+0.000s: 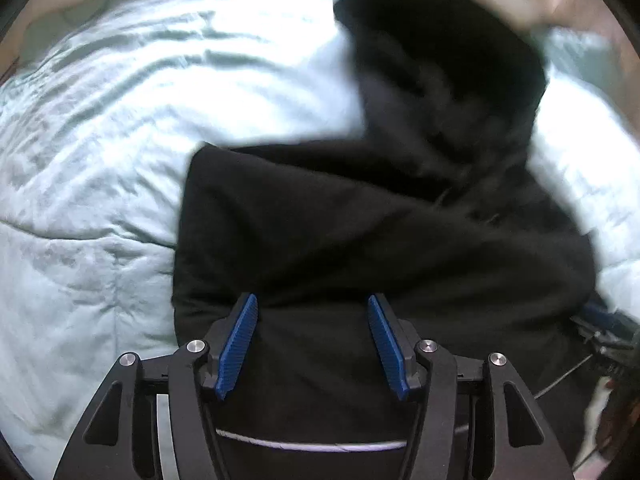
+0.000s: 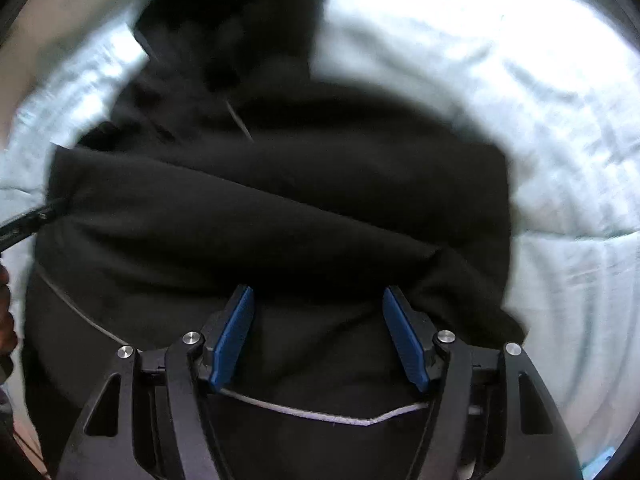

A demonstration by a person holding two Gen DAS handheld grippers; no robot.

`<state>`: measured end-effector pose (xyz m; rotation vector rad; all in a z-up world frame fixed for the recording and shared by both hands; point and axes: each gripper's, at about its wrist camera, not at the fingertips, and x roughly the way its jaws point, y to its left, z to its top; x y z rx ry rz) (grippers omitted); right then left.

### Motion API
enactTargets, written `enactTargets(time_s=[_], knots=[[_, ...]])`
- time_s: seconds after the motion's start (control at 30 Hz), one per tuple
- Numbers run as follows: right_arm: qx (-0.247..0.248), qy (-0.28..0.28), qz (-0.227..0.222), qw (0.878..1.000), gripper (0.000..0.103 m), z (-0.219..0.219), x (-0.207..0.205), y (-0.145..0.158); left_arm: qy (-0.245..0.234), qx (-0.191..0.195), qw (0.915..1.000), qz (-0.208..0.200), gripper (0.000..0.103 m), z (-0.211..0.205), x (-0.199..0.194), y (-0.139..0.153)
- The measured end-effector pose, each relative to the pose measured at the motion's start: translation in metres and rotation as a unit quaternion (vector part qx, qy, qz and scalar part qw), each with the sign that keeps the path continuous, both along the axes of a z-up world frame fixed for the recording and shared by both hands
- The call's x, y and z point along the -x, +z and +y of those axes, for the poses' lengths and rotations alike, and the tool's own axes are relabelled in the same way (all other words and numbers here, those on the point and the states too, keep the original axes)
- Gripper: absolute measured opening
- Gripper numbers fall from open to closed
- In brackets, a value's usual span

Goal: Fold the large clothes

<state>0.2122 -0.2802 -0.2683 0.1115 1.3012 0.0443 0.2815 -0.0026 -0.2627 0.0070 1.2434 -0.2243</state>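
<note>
While lying on pale quilt; black hoodie | rumpled; sleeves crossed

Motion blur softens the black hoodie and pale quilted bedspread in both wrist views, smearing the hood's outline. The hoodie's lower part runs under the gripper frames and off the bottom edges. At the left wrist view's right rim, a dark tangle of objects is unidentifiable.
</note>
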Motion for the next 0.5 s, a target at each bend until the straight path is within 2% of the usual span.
enactTargets(time_s=[0.07, 0.17, 0.2, 0.33, 0.4, 0.47, 0.5], knots=[[-0.014, -0.012, 0.003, 1.000, 0.069, -0.003, -0.004, -0.010, 0.007, -0.001, 1.0000, 0.001, 0.061, 0.000, -0.003, -0.006], [-0.024, -0.017, 0.010, 1.000, 0.067, -0.010, -0.004, 0.001, 0.005, 0.003, 0.9999, -0.010, 0.061, 0.000, 0.001, 0.010], [-0.021, -0.015, 0.007, 1.000, 0.062, -0.013, -0.002, 0.008, -0.003, 0.015, 0.9998, -0.013, 0.061, 0.002, 0.006, 0.018], [-0.036, 0.001, -0.043, 0.998, 0.062, -0.021, 0.036, 0.056, -0.034, 0.097, 0.9945, -0.017, 0.061, 0.018, 0.041, 0.055], [-0.015, 0.008, -0.060, 0.998, 0.062, -0.023, 0.059, 0.071, -0.043, 0.114, 0.9921, -0.031, 0.061, 0.025, 0.062, 0.065], [0.011, 0.004, -0.047, 0.999, 0.062, -0.025, 0.066, 0.066, -0.047, 0.109, 0.9926, -0.027, 0.061, 0.028, 0.075, 0.058], [0.016, 0.002, -0.031, 0.999, 0.061, -0.027, 0.070, 0.054, -0.041, 0.094, 0.9946, -0.014, 0.061, 0.028, 0.077, 0.044]])
